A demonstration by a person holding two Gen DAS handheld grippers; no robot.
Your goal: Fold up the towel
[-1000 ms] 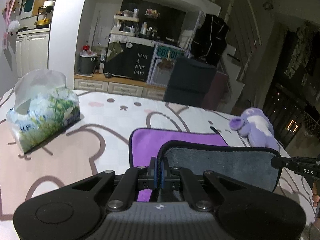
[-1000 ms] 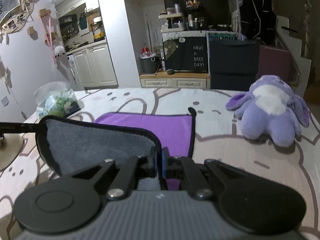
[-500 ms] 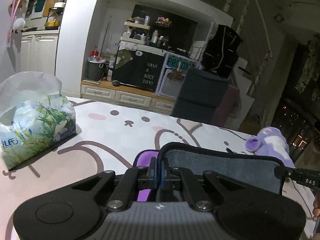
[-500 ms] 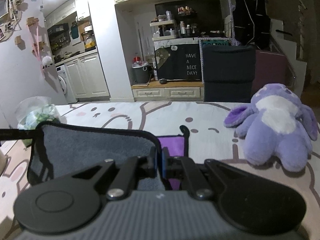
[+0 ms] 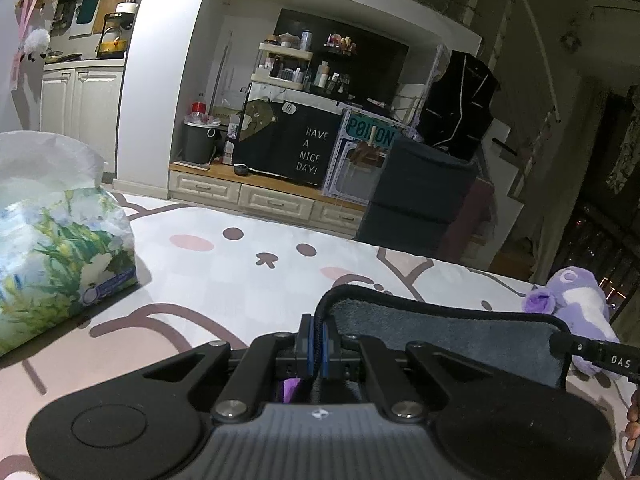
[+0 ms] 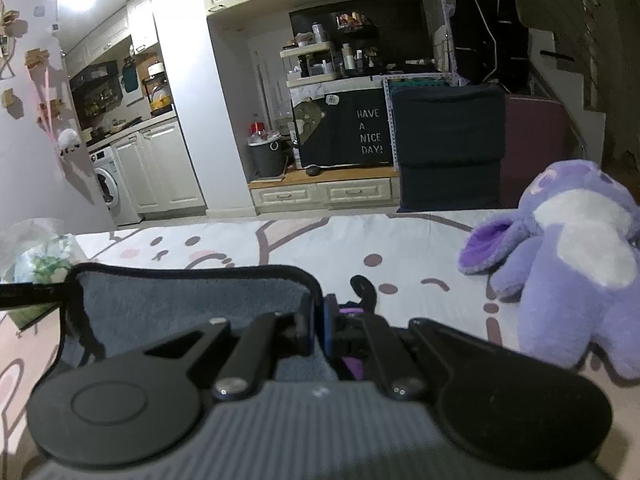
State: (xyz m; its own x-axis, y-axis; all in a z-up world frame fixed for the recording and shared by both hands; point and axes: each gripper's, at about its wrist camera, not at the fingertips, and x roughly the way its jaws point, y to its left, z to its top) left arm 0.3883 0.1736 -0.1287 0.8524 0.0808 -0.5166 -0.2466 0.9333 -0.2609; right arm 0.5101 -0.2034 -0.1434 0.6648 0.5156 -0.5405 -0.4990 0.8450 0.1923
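Observation:
The towel (image 5: 448, 340) is purple on one face and grey on the other, with a black hem. My left gripper (image 5: 315, 346) is shut on its left near corner. My right gripper (image 6: 318, 330) is shut on the right near corner. The lifted grey flap (image 6: 192, 304) stretches taut between them, low over the table. Only slivers of the purple face (image 6: 354, 364) show under the grippers. The towel's black hanging loop (image 6: 366, 288) lies just past the right gripper. The right gripper's tip (image 5: 592, 354) shows at the flap's right end in the left wrist view.
A floral tissue pack (image 5: 52, 248) stands at the left. A purple plush toy (image 6: 568, 256) sits at the right, close to the right gripper. The table cover (image 5: 248, 264) has a cartoon print. Cabinets and a dark chair (image 6: 448, 140) stand beyond the far edge.
Both grippers carried the towel's near edge forward and lower over the rest of the towel. The purple face, widely visible a second ago, is now almost covered by the grey flap.

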